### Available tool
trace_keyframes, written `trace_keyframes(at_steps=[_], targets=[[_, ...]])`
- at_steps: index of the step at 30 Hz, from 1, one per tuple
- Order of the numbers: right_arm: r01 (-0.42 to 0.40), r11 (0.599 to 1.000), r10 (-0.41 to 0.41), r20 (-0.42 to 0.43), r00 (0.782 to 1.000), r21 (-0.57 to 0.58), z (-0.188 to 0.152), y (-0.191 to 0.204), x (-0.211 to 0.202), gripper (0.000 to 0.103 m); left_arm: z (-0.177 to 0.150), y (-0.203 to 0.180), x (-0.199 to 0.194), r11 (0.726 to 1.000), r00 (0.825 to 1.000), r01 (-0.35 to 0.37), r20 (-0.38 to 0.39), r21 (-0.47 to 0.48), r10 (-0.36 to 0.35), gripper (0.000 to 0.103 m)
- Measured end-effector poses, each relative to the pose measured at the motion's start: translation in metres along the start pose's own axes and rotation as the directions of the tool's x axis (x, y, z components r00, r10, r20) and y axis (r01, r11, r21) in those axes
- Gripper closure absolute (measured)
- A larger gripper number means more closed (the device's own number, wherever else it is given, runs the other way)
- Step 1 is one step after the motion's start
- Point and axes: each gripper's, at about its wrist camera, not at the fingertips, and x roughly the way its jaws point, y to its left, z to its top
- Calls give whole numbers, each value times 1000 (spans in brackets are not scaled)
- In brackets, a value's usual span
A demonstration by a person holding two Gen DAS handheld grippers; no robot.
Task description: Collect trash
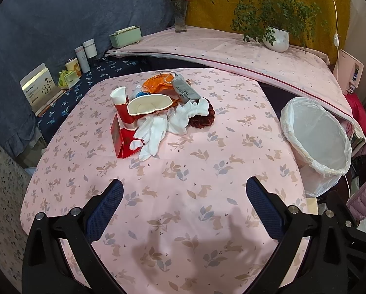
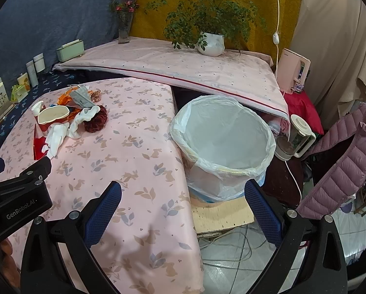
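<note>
My left wrist view looks down along my fingers [image 1: 114, 196] over the table [image 1: 183, 171], right wrist view faces the lined bin [image 2: 222, 137] beside it, both sharing the trash pile [image 1: 158, 107].

Pink-clothed table [image 1: 207, 171] — trash heap [image 1: 158, 112] atop

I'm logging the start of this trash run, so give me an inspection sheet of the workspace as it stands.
Surface: pink rabbit-print tablecloth, bare near the grippers.
Job's things: heap with red paper cup, cream oval paper bowl, white crumpled tissues, red flat carton; white bag-lined bin beside the table, looks empty.
Clutter: dark red scrunchie.
Grippers: left gripper and right gripper open, fingers holding nothing.
Cables: white lamp cord; loose floor wires.
Surroundings: potted green plant, purple quilted jacket.
</note>
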Motion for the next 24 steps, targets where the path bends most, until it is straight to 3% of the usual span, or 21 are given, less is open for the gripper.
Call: trace_keyframes(at_steps=[24], targets=[[8, 1000, -8, 3, 1000, 10, 5, -2, 3, 7, 1, -4, 0, 999, 1000, 25, 14, 22, -26, 7]])
